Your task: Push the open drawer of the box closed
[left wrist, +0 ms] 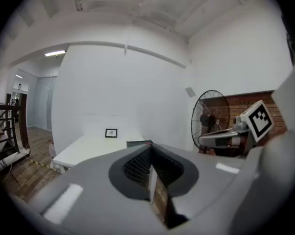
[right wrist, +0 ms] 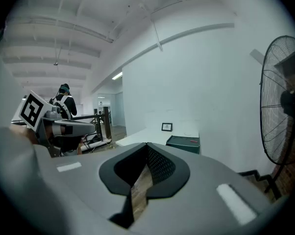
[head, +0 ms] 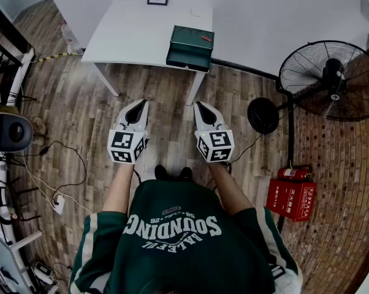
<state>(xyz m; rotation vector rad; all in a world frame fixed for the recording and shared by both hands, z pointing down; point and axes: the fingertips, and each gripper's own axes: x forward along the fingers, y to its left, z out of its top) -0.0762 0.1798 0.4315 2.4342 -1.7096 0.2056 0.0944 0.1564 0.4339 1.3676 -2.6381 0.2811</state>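
Ahead of both grippers, on the near right corner of a white rectangular table (head: 129,35), sits the dark green metal box (head: 190,46). Its drawer (head: 187,60) stands pulled out at the front, the side facing the person, and overhangs the table edge a little.

- Left gripper (head: 141,104): jaws clenched, tips together, nothing between them. Held low over the wood-plank floor, well short of the table.
- Right gripper (head: 200,105): jaws also clamped together and empty, level with the left one.
- Direction: the box lies forward and upward from both tips, well apart from them. In the head view it sits almost straight beyond the right gripper's tip and off to the right of the left one, so the right gripper looks nearer.
- Right gripper view: box (right wrist: 184,143) shows just right of the jaw line (right wrist: 146,147), drawer face not clearly readable there.
- Left gripper view: only a sliver of the box (left wrist: 139,143) peeks over the closed jaws (left wrist: 150,151).
- Long axis: the box runs along the table's front edge, and the drawer slides across that axis, away from the person.

Judgement: the closing push should go forward toward the white wall, square onto the drawer front. Closed tips would serve as a blunt pusher.
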